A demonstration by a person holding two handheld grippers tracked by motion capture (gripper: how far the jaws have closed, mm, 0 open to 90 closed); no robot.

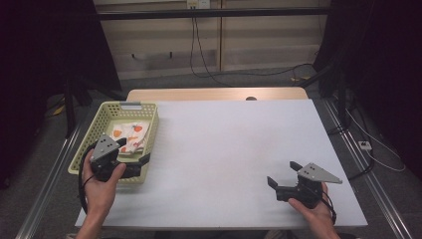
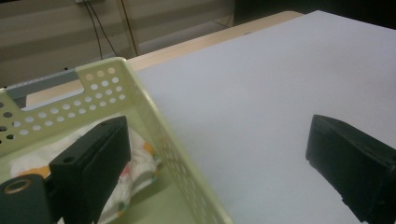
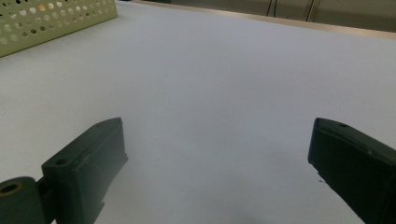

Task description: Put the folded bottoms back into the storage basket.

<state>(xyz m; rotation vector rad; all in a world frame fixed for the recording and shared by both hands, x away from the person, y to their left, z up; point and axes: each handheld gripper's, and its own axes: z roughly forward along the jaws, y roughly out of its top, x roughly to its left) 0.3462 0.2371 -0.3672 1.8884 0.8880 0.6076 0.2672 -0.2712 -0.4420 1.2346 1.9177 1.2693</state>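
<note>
From the high view, the left gripper (image 1: 133, 151) hangs, jaws apart, over the pale green perforated plastic basket (image 1: 89, 141) at nine o'clock, straddling its near-right wall; inside lies a white folded cloth with orange print (image 1: 130, 135). The right gripper (image 1: 282, 174) sits at four o'clock on the white table (image 1: 224, 149).

In the left gripper view, one jaw is above the cloth (image 2: 140, 161), the other outside the basket (image 2: 105, 81).

In the right gripper view, its jaws stand wide apart over bare table (image 3: 210, 93).
</note>
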